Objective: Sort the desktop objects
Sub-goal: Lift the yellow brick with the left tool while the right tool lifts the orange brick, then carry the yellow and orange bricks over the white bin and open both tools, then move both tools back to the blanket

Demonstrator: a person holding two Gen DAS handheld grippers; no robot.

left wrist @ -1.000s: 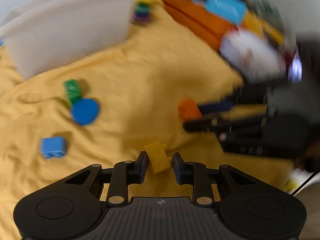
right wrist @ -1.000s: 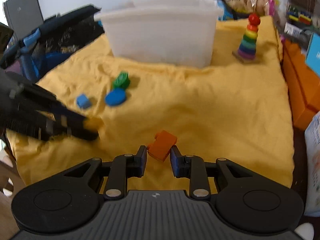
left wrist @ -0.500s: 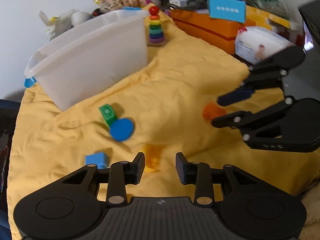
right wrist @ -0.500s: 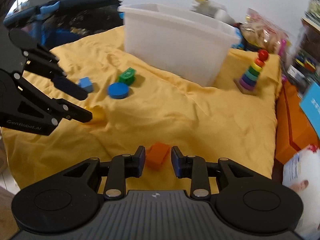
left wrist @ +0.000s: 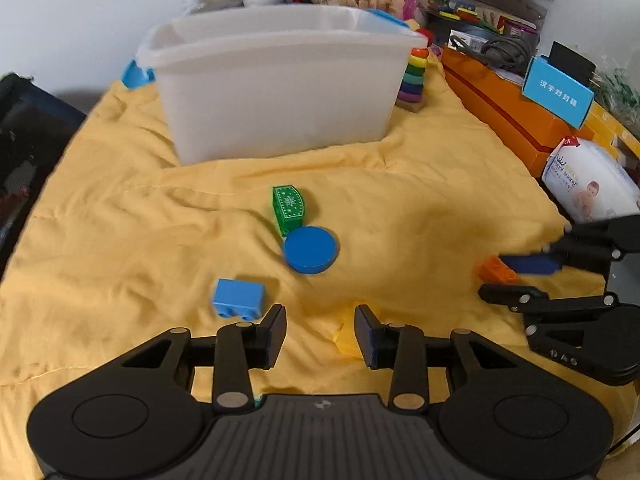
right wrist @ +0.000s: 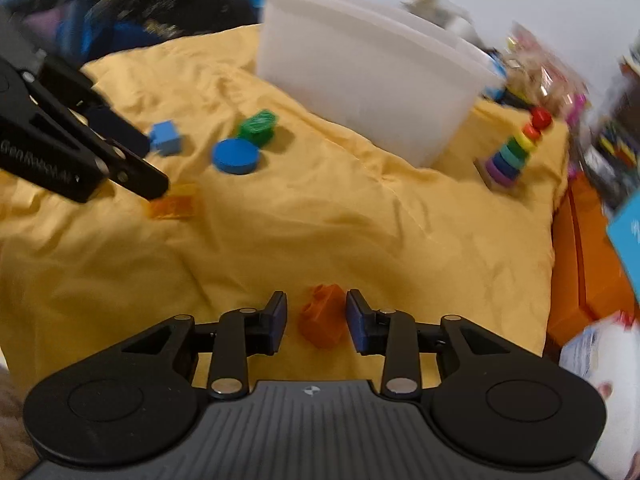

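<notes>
left wrist view: my left tongs (left wrist: 321, 330) are spreading apart over the yellow cloth (left wrist: 420, 184), nothing gripped, yellow brick (left wrist: 347, 336) lying loose by the right-hand pad
right wrist view: my right tongs (right wrist: 316, 318) are closing in, orange brick (right wrist: 322, 318) sits in the gap, pads not on it yet
loose bits: blue brick (left wrist: 239, 298), blue disc (left wrist: 311, 249) touching the green block (left wrist: 289, 209), all mid-cloth
bin: white tub (left wrist: 276, 80) at the far end, can't see inside
extras: ring stacker (right wrist: 516, 150) just right of the tub, orange box (left wrist: 508, 116) off the cloth edge

Left gripper (left wrist: 321, 330) jaws opening, right gripper (right wrist: 316, 318) jaws closing
</notes>
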